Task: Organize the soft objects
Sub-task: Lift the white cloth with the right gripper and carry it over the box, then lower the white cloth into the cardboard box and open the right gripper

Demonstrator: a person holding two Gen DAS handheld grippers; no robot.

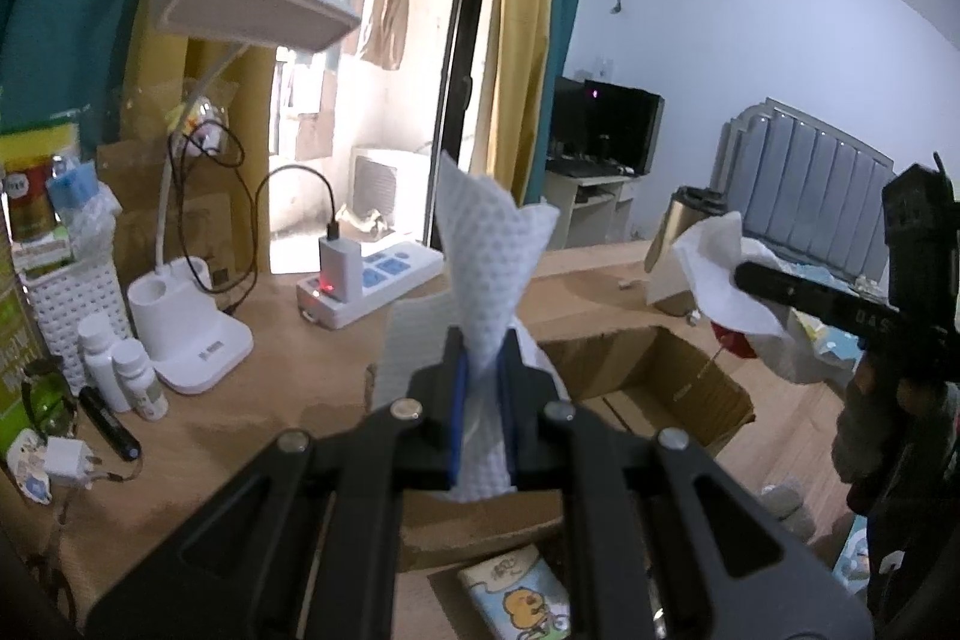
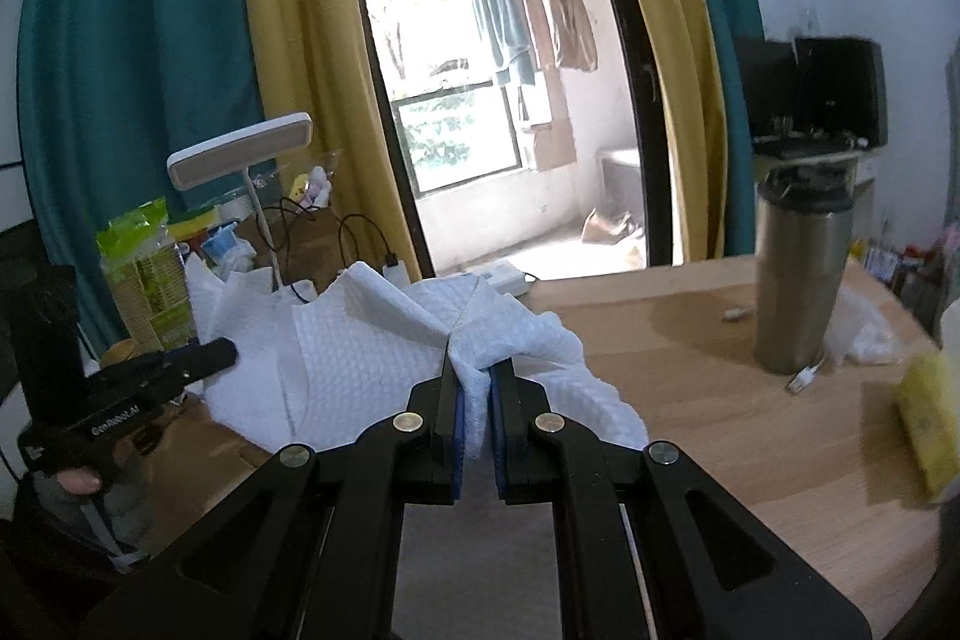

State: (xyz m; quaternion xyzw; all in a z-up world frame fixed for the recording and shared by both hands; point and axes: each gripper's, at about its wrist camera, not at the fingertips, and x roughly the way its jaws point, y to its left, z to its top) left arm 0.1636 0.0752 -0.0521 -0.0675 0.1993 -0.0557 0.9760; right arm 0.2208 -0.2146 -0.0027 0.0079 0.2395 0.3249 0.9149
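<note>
A white embossed cloth (image 1: 492, 244) sticks up from between the blue pads of my left gripper (image 1: 483, 340), which is shut on it. At the right of that view my right gripper (image 1: 744, 277) pinches another bunched white part. In the right wrist view the cloth (image 2: 360, 340) spreads leftward over the table from my right gripper (image 2: 477, 358), which is shut on a gathered fold. Its far left edge reaches the tip of my left gripper (image 2: 228, 352), held by a hand. It looks like one cloth held at two places.
An open cardboard box (image 1: 660, 388) sits below the cloth, with a cartoon tissue pack (image 1: 522, 598) nearer. A desk lamp (image 1: 198, 340), power strip (image 1: 372, 280) and small bottles (image 1: 120, 370) stand left. A steel tumbler (image 2: 798, 280) and yellow sponge (image 2: 930, 418) sit on the wooden table (image 2: 690, 340).
</note>
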